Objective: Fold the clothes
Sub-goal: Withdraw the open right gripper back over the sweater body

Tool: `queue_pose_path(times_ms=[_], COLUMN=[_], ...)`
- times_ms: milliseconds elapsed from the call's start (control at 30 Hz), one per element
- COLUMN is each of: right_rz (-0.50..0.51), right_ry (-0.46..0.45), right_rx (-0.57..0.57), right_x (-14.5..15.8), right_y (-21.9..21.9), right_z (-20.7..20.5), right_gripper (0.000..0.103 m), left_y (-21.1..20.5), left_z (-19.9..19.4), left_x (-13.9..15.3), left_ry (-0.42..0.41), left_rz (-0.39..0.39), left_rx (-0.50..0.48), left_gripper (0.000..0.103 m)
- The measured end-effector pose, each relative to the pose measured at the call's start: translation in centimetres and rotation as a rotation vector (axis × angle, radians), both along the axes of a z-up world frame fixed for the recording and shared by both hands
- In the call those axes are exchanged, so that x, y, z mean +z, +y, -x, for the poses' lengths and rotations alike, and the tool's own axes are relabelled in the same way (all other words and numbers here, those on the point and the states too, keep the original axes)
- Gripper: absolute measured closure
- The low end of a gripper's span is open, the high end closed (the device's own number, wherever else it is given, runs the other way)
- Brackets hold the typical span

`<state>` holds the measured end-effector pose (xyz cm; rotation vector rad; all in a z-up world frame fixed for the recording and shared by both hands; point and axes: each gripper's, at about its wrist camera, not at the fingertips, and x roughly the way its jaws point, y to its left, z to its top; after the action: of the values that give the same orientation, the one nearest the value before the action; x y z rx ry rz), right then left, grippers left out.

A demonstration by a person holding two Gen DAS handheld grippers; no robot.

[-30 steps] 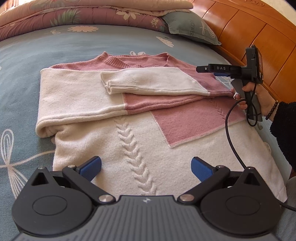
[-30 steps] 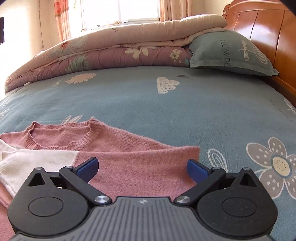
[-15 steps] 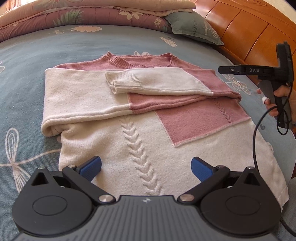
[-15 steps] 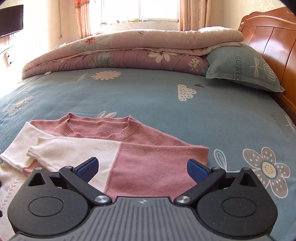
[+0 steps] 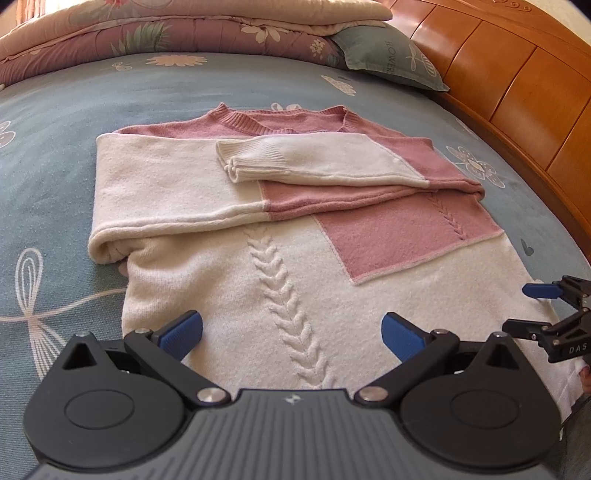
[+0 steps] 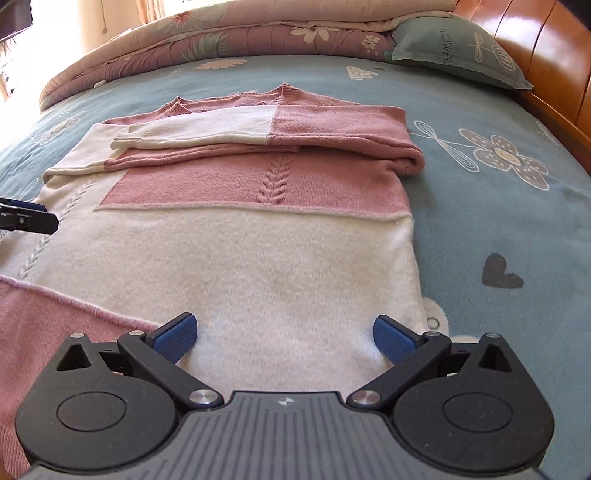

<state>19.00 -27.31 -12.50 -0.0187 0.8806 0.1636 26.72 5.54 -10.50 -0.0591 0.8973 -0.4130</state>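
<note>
Pink-and-cream sweater [image 5: 295, 236] lies beneath both spread grippers [image 5: 291, 332].

Likely home bedroom, bed [image 5: 92, 88], pillow [image 6: 458, 51], quilt [image 6: 229, 33]

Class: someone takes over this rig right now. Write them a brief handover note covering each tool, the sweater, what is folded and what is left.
Left tool: open, empty, over the sweater's hem.
Right tool: open, empty, at the hem's right corner.
Sweater: flat on the bed, collar far, hem near.
Done: both sleeves folded across the chest.
Left: grasp the hem and fold the body up toward the collar.
</note>
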Motion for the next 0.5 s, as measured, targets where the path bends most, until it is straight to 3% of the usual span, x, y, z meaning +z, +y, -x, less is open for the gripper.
queue_pose_path(times_ms=[267,500], right_rz=[-0.036,-0.118], right_ry=[-0.016,-0.095], right_rx=[-0.059,-0.033], right_x=[1.0,1.4], right_y=[-0.4,-0.4], right_z=[3.5,-0.8], right_gripper=[0.000,0.000], left_y=[0.2,0.3], left_z=[0.1,0.4], left_x=[0.0,0.0], left_ry=[0.000,-0.005], left_rz=[0.013,0.015], left_rx=[0.008,0.002], left_gripper=[0.001,0.001])
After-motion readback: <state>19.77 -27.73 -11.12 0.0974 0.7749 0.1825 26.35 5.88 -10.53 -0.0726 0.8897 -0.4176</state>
